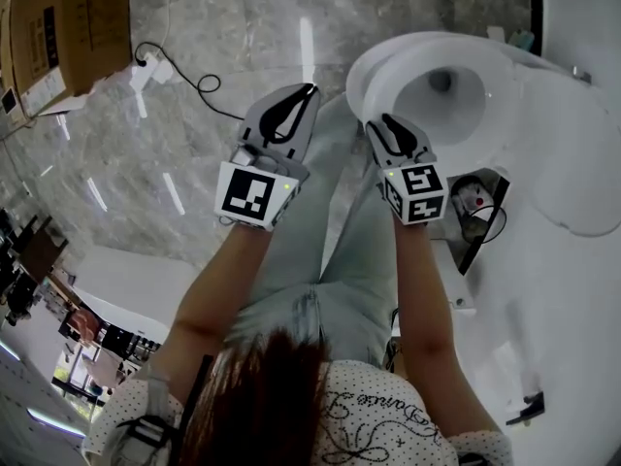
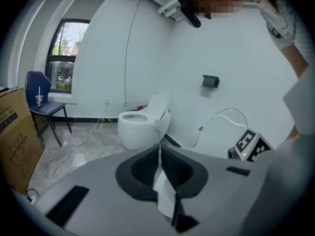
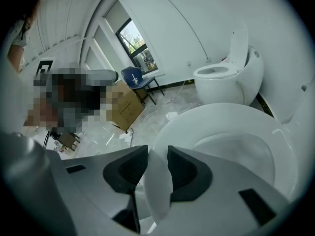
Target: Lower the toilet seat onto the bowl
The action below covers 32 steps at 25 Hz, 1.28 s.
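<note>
The white toilet seat (image 1: pixel 380 78) rings the bowl (image 1: pixel 448 100) at the upper right of the head view. My right gripper (image 1: pixel 390 124) is at the seat's front rim. In the right gripper view the seat (image 3: pixel 221 127) spreads out ahead, and its edge fills the gap between the right gripper's (image 3: pixel 157 154) dark pads. The seat lies low over the bowl; whether it rests on it I cannot tell. My left gripper (image 1: pixel 309 89) hovers left of the toilet, apart from it, over the floor. Its jaws (image 2: pixel 160 149) meet at the tips with nothing of the toilet between them.
A second white toilet (image 3: pixel 226 77) with its lid up stands by the far wall, near a blue chair (image 3: pixel 140 77) and a cardboard box (image 3: pixel 125 104). Another box (image 1: pixel 68 27) and a black cable (image 1: pixel 184 76) lie on the marble floor. An open hatch with wires (image 1: pixel 475 207) shows on the toilet's side.
</note>
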Motion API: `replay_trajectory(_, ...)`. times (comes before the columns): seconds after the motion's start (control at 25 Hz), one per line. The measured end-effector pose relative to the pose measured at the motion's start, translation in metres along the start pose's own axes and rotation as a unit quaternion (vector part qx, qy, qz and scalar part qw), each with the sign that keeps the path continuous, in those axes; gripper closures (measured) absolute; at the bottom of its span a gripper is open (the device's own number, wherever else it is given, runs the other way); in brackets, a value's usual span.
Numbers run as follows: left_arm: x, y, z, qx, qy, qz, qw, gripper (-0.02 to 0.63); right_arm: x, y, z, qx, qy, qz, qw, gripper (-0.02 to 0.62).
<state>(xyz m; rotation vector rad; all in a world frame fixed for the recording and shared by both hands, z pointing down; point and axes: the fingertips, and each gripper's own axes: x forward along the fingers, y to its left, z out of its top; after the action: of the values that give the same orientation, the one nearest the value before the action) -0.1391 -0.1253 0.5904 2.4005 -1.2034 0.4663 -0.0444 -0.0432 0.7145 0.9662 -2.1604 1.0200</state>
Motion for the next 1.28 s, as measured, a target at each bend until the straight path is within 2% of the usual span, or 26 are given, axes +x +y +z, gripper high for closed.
replay_trajectory(0.52,0.002,0.025,-0.037,-0.022,0.018,0.013,0.9995,0.598,0.066,-0.012,-0.035,-0.003,0.039,0.013,0.999,0.487)
replay_trajectory(0.88,-0.004,0.039,-0.067,-0.030,0.031,0.023,0.9988,0.598,0.120,-0.037,-0.069,-0.017,0.095,-0.017,0.995,0.547)
replay_trajectory(1.28,-0.010,0.044,-0.075,-0.045,0.027,0.043,0.9977,0.598,0.135,-0.044,-0.082,-0.014,0.105,-0.024,0.994,0.580)
